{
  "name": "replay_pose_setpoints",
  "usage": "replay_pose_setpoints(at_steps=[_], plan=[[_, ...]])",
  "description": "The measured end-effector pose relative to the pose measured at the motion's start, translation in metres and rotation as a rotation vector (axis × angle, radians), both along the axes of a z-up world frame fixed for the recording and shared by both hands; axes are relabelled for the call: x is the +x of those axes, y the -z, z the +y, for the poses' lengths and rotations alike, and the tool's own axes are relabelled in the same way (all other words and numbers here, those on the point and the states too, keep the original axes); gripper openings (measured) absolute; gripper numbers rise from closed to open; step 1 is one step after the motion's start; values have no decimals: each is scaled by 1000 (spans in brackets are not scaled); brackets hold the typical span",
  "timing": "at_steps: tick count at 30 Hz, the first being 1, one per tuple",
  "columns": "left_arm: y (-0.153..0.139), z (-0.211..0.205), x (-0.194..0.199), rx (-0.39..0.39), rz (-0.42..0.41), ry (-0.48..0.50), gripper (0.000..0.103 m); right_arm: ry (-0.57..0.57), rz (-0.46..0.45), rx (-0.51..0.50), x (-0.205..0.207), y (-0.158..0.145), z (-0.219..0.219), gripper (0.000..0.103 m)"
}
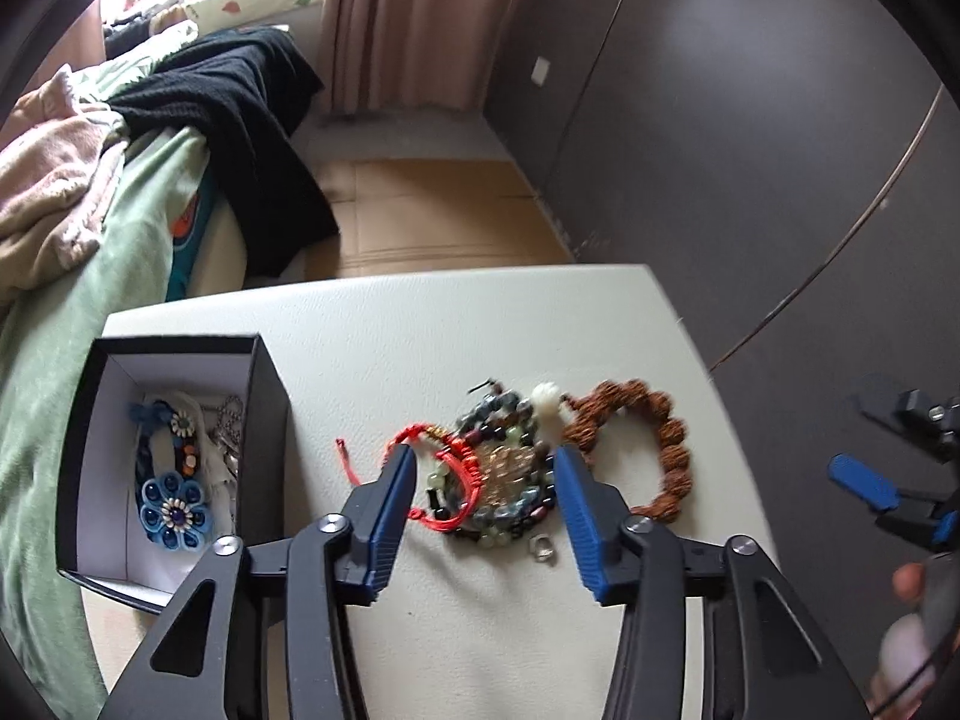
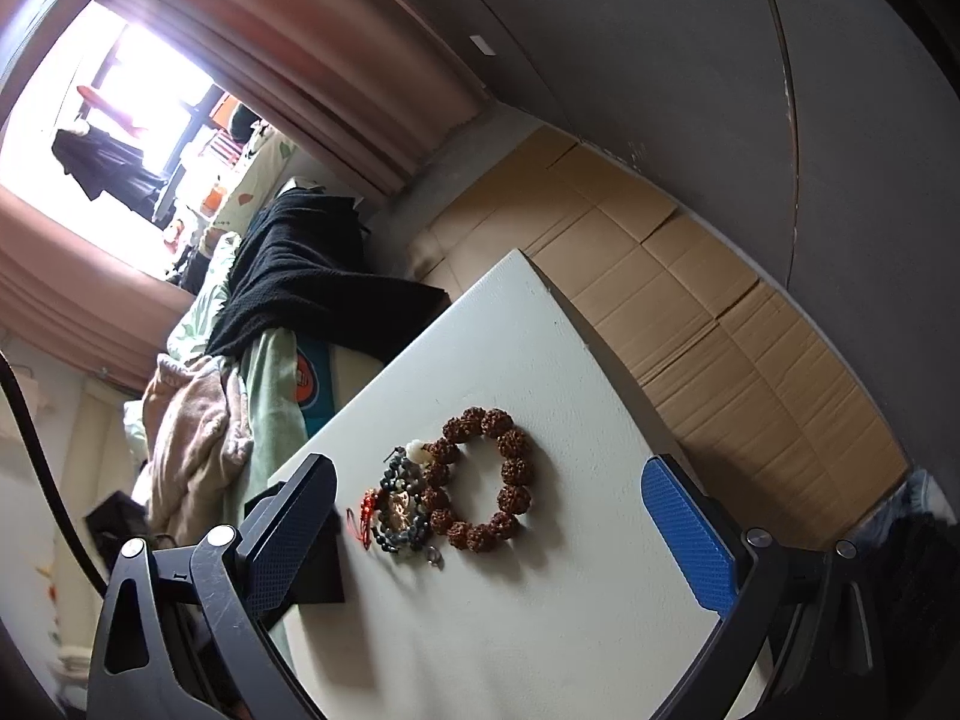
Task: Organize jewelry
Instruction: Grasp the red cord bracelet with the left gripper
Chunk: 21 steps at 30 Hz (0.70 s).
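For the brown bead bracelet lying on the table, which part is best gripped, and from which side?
Grip the brown bead bracelet across its outer arc, on the side away from the bead pile, probably from above. It lies flat as an open ring, so one finger fits inside; the near side touches the pile.

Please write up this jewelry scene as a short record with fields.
surface: white table
box: open black box, far left, holding a blue flower bracelet
loose pile: red cord bracelet and dark mixed-bead bracelet, overlapping
beside pile: brown seed-bead bracelet
left gripper: open, straddling the pile
right gripper: open, empty
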State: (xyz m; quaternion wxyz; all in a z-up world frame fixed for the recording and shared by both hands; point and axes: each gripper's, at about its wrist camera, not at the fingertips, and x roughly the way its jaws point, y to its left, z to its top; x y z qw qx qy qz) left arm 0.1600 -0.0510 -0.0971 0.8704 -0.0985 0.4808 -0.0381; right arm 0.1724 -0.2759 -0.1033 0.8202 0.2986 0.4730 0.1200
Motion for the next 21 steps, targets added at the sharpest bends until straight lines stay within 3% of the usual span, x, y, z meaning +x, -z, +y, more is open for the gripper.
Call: replay_pose_setpoints(at_steps=[11,16,19,21], plan=[[26,-12,8,133,54,25,40,-38,53,-30,8,17,14,96],[36,-10,10,160,80,28,6,-60,54,-53,8,16,23,96],[29,-2,7,108,61,18,3,-83,63,-66,10,19,31,94],[19,6,4,70,30,-1,3,-103,71,-71,10,22,37,86]])
